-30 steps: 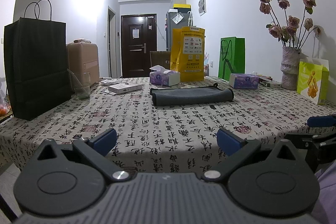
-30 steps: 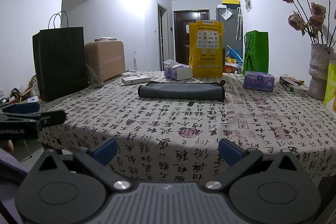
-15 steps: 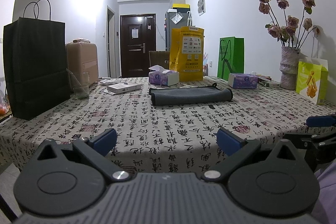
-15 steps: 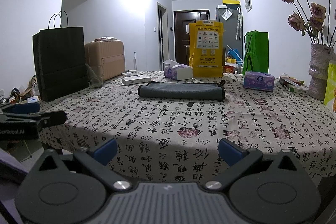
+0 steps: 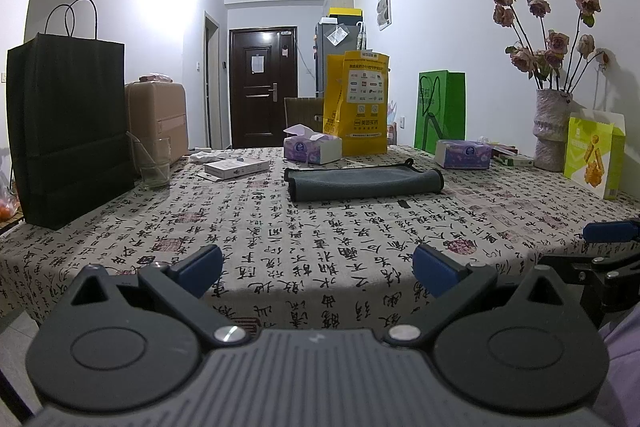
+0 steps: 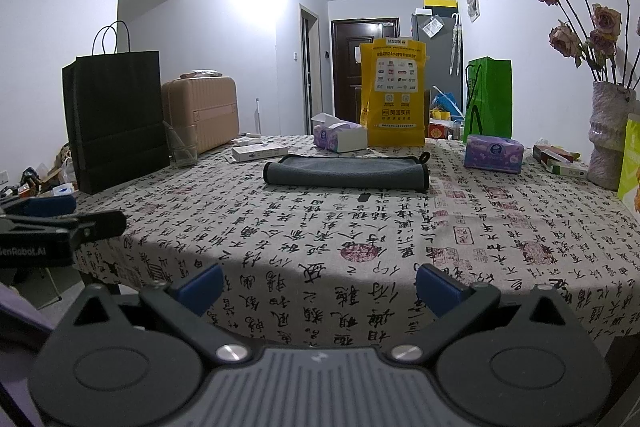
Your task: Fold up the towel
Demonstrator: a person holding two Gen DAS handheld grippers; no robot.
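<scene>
A grey towel (image 5: 364, 182) lies folded into a long flat strip at the middle of the table, also in the right wrist view (image 6: 346, 173). My left gripper (image 5: 318, 271) is open and empty, held off the table's near edge, far from the towel. My right gripper (image 6: 319, 287) is open and empty too, at the same near edge. The right gripper shows at the right edge of the left wrist view (image 5: 608, 239), and the left gripper at the left edge of the right wrist view (image 6: 60, 215).
The table has a calligraphy-print cloth (image 5: 320, 227). A black paper bag (image 5: 68, 131) and a glass (image 5: 154, 163) stand at left. Tissue boxes (image 5: 312, 149), a yellow bag (image 5: 358, 103), a green bag (image 5: 440, 115) and a vase of flowers (image 5: 554, 131) line the back and right.
</scene>
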